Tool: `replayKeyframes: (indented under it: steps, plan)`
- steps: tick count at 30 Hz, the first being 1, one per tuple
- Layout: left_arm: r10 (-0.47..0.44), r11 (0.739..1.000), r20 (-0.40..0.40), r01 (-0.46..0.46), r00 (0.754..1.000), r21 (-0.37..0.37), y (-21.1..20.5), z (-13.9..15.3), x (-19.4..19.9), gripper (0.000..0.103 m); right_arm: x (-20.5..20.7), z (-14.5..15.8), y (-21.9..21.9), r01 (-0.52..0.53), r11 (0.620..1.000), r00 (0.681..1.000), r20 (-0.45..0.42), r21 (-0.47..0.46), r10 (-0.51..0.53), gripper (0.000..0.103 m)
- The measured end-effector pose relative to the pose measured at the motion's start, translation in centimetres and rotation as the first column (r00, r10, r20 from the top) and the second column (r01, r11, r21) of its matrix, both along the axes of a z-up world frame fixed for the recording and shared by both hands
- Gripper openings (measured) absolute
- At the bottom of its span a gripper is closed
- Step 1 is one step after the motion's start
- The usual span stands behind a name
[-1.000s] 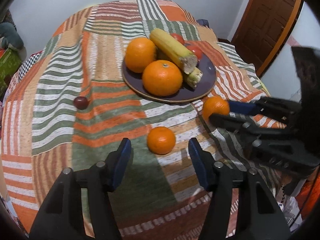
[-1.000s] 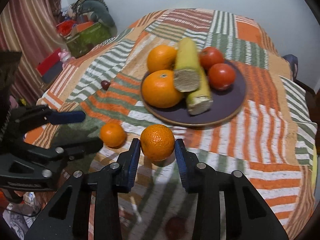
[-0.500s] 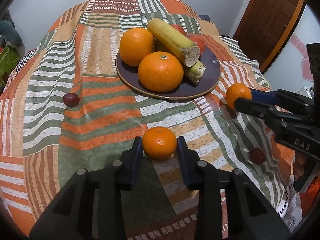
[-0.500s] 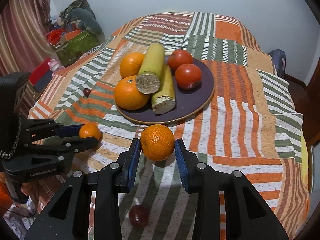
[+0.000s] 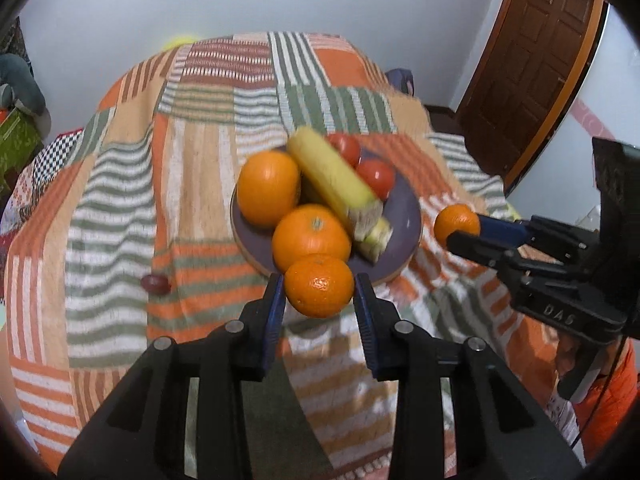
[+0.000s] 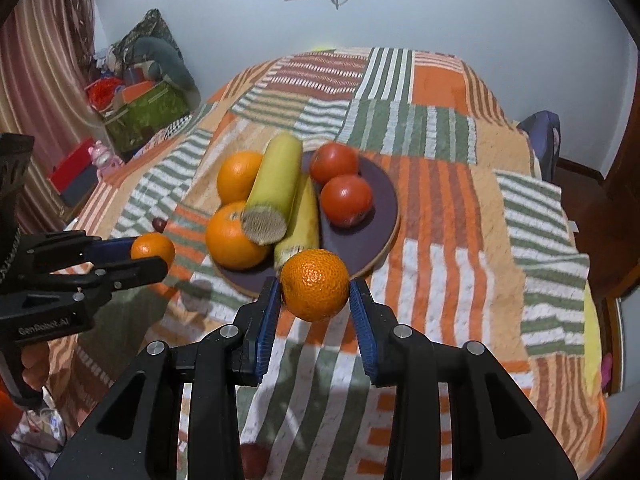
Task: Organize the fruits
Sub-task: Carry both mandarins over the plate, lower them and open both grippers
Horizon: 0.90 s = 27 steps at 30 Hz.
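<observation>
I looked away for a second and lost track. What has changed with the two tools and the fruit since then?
The left tool closed on the small orange lying on the cloth and lifted it toward the plate. The right tool, gripping its own orange throughout, carried it closer to the plate too. The plated fruit and the grape stayed put.

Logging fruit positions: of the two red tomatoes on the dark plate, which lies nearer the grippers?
The front red tomato, beside the yellow corn cobs on the dark round plate. The other red tomato sits behind it, toward the far rim.
</observation>
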<state>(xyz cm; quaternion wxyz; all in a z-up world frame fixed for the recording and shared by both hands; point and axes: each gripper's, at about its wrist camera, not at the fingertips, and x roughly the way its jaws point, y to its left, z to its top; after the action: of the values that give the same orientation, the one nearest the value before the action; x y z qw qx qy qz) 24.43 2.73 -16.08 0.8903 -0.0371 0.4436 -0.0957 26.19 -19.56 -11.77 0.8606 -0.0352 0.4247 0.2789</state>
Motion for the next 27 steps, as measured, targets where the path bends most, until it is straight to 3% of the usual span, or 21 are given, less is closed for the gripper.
replayKeyframes:
  steps: [10,27]
  plan:
    - [0.003,1.0,0.037,-0.003,0.999,-0.009,-0.3,1.1,3.3,0.035,1.7,0.1,0.1,0.004,1.0,1.0,0.03,0.004,-0.004,0.033]
    - [0.024,1.0,-0.007,-0.024,1.0,-0.018,0.0,-2.1,8.1,0.035,3.8,-3.1,1.3,-0.014,1.0,1.0,-0.024,0.0,0.014,0.033]
